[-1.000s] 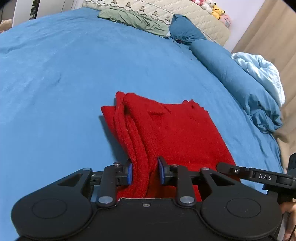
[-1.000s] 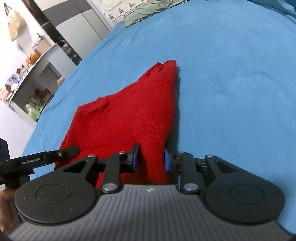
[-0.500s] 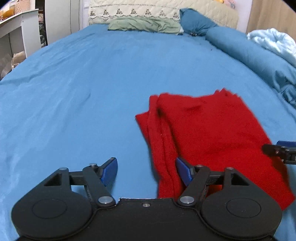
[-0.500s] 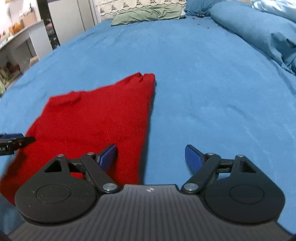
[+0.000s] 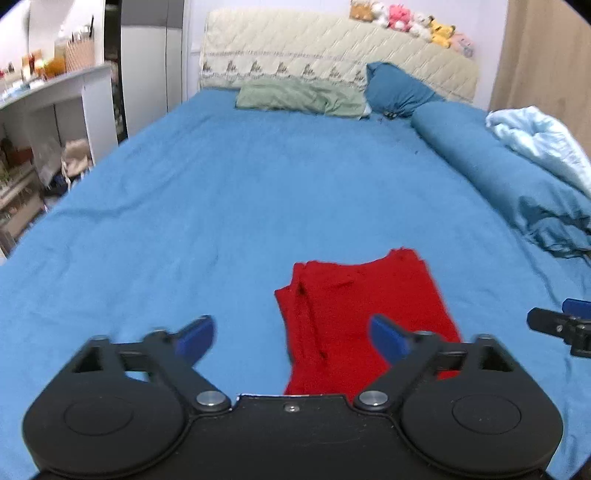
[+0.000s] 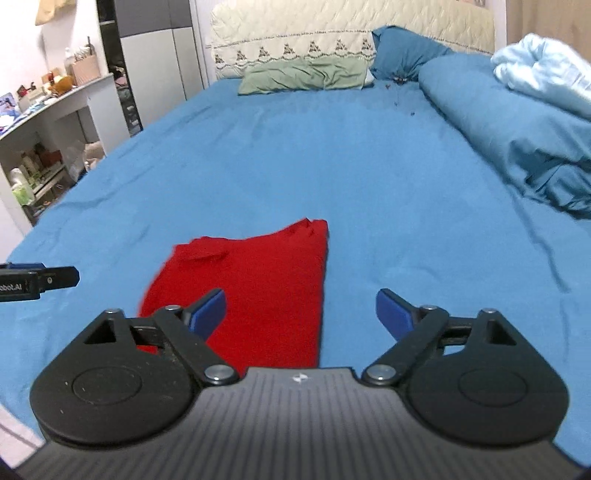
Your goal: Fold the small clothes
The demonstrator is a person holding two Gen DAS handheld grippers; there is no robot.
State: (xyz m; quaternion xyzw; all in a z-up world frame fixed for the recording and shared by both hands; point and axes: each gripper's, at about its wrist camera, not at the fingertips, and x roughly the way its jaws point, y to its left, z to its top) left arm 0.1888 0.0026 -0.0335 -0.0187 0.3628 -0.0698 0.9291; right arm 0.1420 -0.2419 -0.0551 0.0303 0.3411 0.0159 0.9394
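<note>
We see the folded red garment (image 5: 365, 314) lying near the bed's (image 5: 221, 192) foot edge. Both our left gripper (image 5: 291, 338) and right gripper (image 6: 301, 314) are opening, empty. Only the left view shows plush toys (image 5: 406, 18).

The red garment's (image 5: 354, 317) near edge is hidden behind the left gripper's (image 5: 291, 338) body; the shelf clutter (image 6: 33, 166) is too small to identify.
</note>
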